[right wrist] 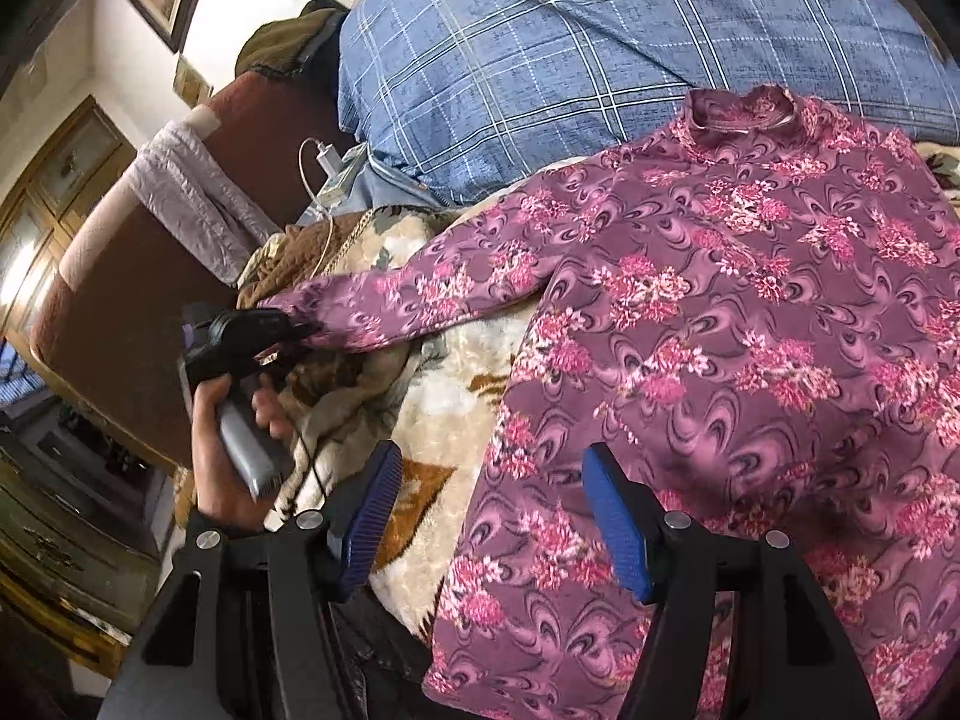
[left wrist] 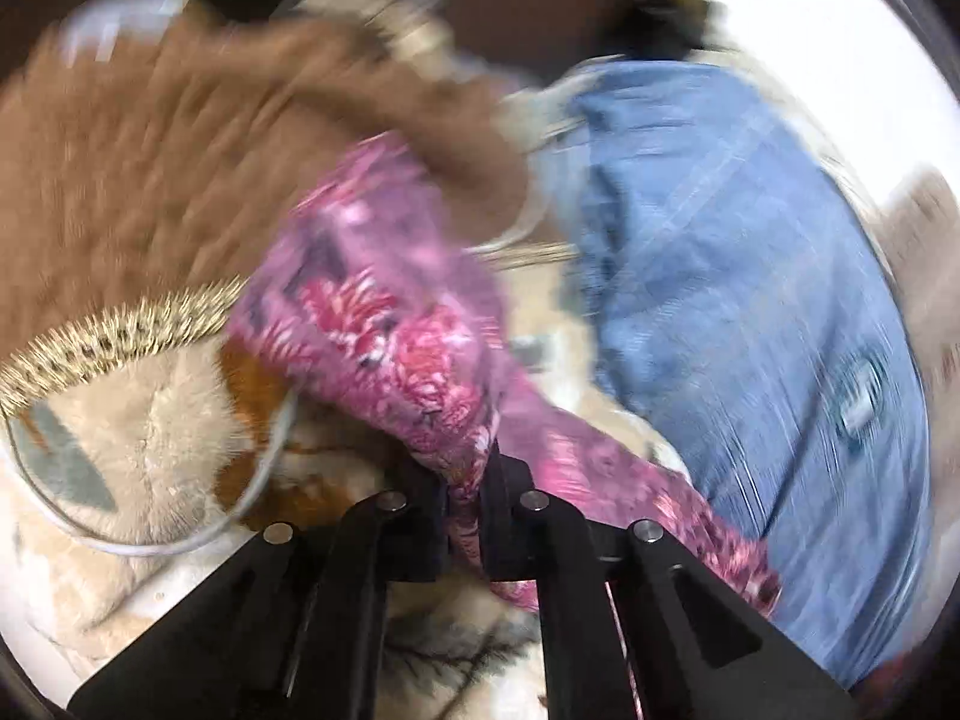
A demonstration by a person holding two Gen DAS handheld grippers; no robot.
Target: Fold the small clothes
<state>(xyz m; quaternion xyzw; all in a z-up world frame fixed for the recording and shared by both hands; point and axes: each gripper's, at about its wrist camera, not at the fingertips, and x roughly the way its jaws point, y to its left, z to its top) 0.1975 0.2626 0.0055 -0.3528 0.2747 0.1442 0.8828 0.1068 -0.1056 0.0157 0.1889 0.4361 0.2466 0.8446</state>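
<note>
A purple floral long-sleeved top (right wrist: 720, 360) lies spread on a cream patterned blanket (right wrist: 444, 396), collar toward the far side. My left gripper (left wrist: 474, 480) is shut on the end of its left sleeve (left wrist: 384, 312); it also shows in the right wrist view (right wrist: 300, 330), held by a hand at the sleeve cuff. The left wrist view is motion-blurred. My right gripper (right wrist: 489, 516) is open with blue pads, hovering over the top's lower left edge and holding nothing.
A large blue plaid pillow (right wrist: 540, 60) lies beyond the top, also in the left wrist view (left wrist: 738, 300). A brown blanket (left wrist: 150, 168) and a white charger cable (right wrist: 318, 180) lie at the left. A brown headboard (right wrist: 120, 312) stands at the left.
</note>
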